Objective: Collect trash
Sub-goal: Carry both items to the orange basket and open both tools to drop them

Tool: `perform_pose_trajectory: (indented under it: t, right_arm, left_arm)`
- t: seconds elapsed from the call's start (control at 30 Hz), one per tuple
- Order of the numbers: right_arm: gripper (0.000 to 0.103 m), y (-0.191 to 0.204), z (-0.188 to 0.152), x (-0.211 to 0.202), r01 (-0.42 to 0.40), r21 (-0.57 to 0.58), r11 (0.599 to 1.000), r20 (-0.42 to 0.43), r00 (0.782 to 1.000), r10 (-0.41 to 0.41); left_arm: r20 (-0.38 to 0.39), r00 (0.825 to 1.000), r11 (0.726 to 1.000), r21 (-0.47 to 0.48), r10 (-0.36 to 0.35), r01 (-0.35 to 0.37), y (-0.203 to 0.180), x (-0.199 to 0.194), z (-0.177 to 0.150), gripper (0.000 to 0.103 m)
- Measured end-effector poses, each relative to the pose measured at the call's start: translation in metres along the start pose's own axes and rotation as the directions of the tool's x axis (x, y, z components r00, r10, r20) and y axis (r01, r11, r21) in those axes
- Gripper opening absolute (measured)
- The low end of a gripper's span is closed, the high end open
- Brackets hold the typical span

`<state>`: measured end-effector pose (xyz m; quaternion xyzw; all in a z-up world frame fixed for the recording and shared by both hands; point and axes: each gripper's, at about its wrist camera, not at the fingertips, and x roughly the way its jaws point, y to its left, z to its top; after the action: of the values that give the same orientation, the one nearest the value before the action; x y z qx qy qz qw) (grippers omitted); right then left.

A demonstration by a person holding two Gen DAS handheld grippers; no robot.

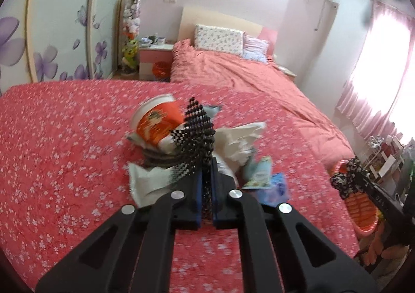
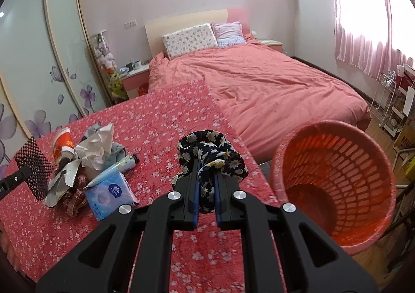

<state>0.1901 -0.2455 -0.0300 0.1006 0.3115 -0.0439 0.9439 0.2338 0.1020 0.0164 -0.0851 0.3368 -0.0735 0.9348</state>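
**Two soft loads in the air, basket off to one side**

The left gripper (image 1: 205,163) is clamped on a black mesh piece (image 1: 198,135). It is floppy and stands up past the fingertips, so it could snag the paper cup (image 1: 158,124) or crumpled wrappers (image 1: 240,142) of the trash pile just beyond and drag them along. The right gripper (image 2: 206,189) pinches a dark daisy-print cloth (image 2: 211,155), bunched and drooping. The orange basket (image 2: 334,176) sits to its right, off the bed's edge; the trailing cloth could catch its rim.
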Motion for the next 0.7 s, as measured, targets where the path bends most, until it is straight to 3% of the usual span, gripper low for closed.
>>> perform_pose_trajectory:
  t: [0.3,0.5,0.7]
  right_arm:
    - [0.009,-0.035,0.005,-0.026,0.013,0.063,0.998,0.039,0.999,-0.015]
    - [0.009,-0.063,0.004,-0.040,0.057,0.098,0.994,0.080,0.995,-0.065]
    - [0.009,-0.098,0.003,-0.057,0.121,0.144,0.982,0.139,0.980,-0.141]
  left_arm:
    - [0.001,0.987,0.984,0.076,-0.161,0.161,-0.074,-0.016,0.006,0.006]
    - [-0.030,0.959,0.947,0.151,-0.283,0.284,-0.139,-0.015,0.000,0.006]
    - [-0.080,0.915,0.893,0.199,-0.396,0.404,-0.205,0.001,-0.010,0.006]
